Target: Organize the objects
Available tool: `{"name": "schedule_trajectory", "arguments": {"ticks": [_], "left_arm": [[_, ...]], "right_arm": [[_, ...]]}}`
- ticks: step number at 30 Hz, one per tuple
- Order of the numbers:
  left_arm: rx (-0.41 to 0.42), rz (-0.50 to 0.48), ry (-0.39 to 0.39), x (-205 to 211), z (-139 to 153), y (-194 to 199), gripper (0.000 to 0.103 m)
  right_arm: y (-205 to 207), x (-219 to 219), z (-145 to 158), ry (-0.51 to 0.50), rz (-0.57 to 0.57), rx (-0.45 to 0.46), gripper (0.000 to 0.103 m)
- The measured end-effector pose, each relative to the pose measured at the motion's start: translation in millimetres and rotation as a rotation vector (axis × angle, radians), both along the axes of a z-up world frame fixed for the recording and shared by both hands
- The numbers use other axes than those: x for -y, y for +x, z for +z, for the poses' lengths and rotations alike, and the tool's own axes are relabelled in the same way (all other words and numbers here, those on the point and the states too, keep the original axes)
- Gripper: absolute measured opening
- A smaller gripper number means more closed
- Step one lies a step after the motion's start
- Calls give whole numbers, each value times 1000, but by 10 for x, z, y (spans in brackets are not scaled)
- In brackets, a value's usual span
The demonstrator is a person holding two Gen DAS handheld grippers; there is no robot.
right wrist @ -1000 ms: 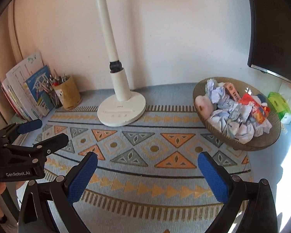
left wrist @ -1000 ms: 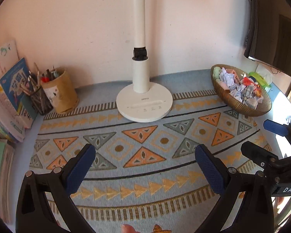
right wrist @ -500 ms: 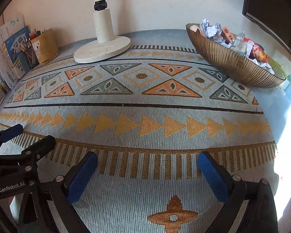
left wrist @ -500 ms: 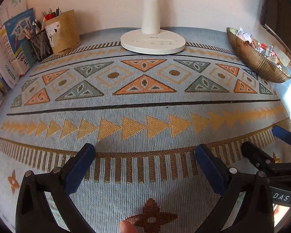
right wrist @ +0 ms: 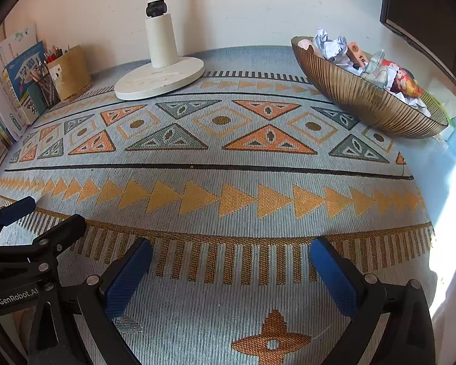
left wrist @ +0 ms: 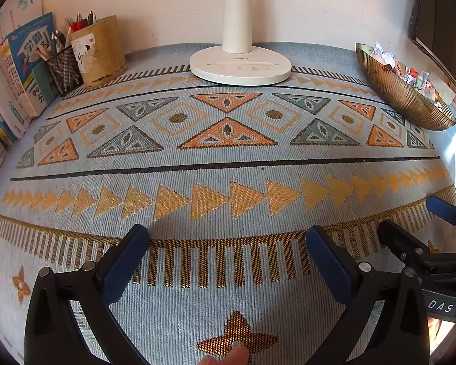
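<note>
In the left wrist view, the left gripper (left wrist: 228, 258) is spread wide with nothing between its blue pads (left wrist: 124, 261), low over the patterned mat (left wrist: 228, 164). The right gripper (left wrist: 416, 231) comes in at the right edge, seen only in part. At the back stands the white lamp base (left wrist: 240, 65), its pole cut off by the top edge. On the far left there are a brown pen cup (left wrist: 101, 51), a black mesh holder (left wrist: 64, 70) just beside it, and books (left wrist: 24, 60) leaning on the wall. The gold bowl (left wrist: 401, 94) sits at the far right, well apart from both tools; from this side mostly its ribbed wall shows. A fingertip (left wrist: 228, 357) appears at the bottom edge.

In the right wrist view, the right gripper (right wrist: 231, 267) is also released, its pads far apart over the bare mat (right wrist: 228, 182). The left gripper (right wrist: 30, 222) comes in from the left, and its state is hard to read here. The bowl (right wrist: 358, 97) is closer in this view and its load is clearer: crumpled paper (right wrist: 331, 47), a small pinkish box (right wrist: 358, 56) and a red wrapper (right wrist: 405, 83). What lies deeper in it is hidden. The lamp base (right wrist: 159, 82), pen cup (right wrist: 73, 73) and books (right wrist: 21, 76) look smaller here.
</note>
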State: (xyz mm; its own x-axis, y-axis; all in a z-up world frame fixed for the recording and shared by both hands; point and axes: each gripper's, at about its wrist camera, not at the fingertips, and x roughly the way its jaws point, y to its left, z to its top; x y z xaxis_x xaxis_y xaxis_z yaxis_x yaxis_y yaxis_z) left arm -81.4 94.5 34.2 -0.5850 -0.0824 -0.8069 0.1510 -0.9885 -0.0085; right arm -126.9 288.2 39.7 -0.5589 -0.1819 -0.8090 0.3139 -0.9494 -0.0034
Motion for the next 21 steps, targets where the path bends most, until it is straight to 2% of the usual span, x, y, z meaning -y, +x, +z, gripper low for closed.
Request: {"name": "schedule_trajectory", "arguments": {"ticks": [21], "left_arm": [[2,3,-2,-11,6,-7,103]], "right_arm": [[-3,-2,1,0,2,0,103]]}}
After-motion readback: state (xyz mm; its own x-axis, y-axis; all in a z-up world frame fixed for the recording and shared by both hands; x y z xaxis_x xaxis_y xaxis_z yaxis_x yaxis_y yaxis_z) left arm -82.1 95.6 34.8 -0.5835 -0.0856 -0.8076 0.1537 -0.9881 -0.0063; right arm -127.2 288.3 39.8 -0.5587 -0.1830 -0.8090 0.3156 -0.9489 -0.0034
